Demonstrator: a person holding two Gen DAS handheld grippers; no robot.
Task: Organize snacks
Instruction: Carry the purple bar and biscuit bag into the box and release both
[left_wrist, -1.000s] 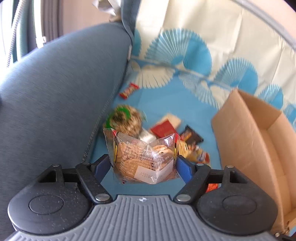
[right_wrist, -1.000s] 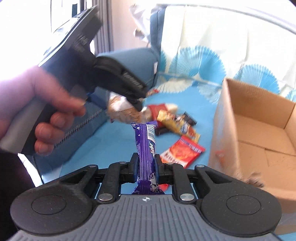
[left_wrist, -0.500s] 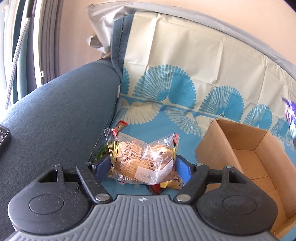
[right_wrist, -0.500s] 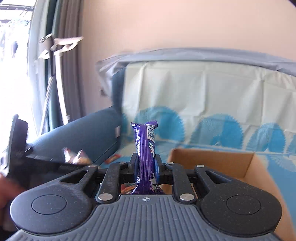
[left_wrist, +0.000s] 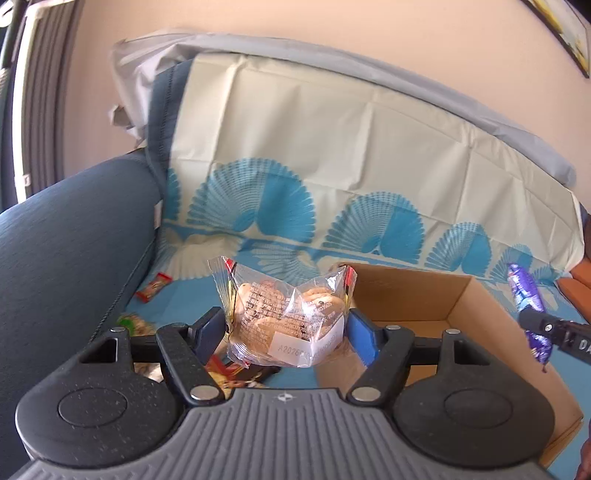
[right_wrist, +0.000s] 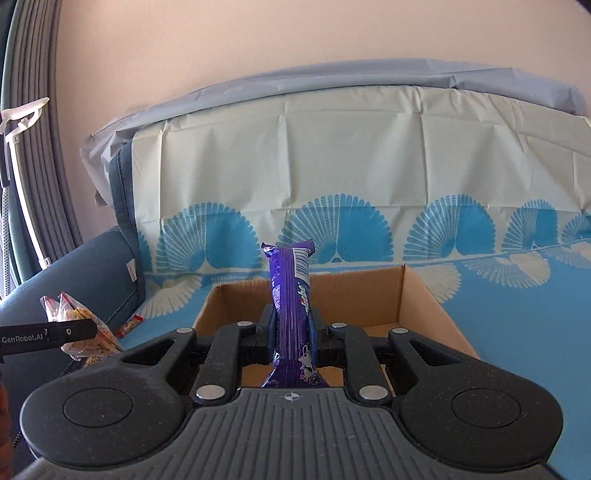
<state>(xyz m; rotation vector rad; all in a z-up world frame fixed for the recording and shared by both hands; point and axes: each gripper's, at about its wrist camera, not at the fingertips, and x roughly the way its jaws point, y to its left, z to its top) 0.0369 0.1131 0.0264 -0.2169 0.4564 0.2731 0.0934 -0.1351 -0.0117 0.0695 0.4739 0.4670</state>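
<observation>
now, at nine o'clock in the left wrist view the blue sofa arm (left_wrist: 70, 251) fills the edge, with a small red wrapper (left_wrist: 153, 287) lying on the patterned blue cover (left_wrist: 258, 218) beside it. the loose pile of snacks that filled this view a second ago has slid down to about seven o'clock, mostly hidden behind the tool. at the centre the left hand-held gripper (left_wrist: 286, 325) pinches the clear bag of cookies (left_wrist: 284, 314) from both sides; its jaws have just been closing a little, with the bag between them, so the soft pack is being squeezed rather than let go. just past it, toward three o'clock, the open cardboard box (left_wrist: 476, 306) has come into view much nearer than before, its near left corner right under the bag. at the far right edge the purple bar shows, held up beside the box.

in the right wrist view the cookie bag (right_wrist: 79, 328) sits at nine o'clock, near the box's left side. at the centre the right hand-held gripper (right_wrist: 291, 332) is pressed nearly together on the purple chocolate bar (right_wrist: 291, 295), which stands upright, with the box (right_wrist: 421, 299) directly behind it.

both snacks have been carried up from the seat to the box; judging by this, dropping them in is the next step.
</observation>
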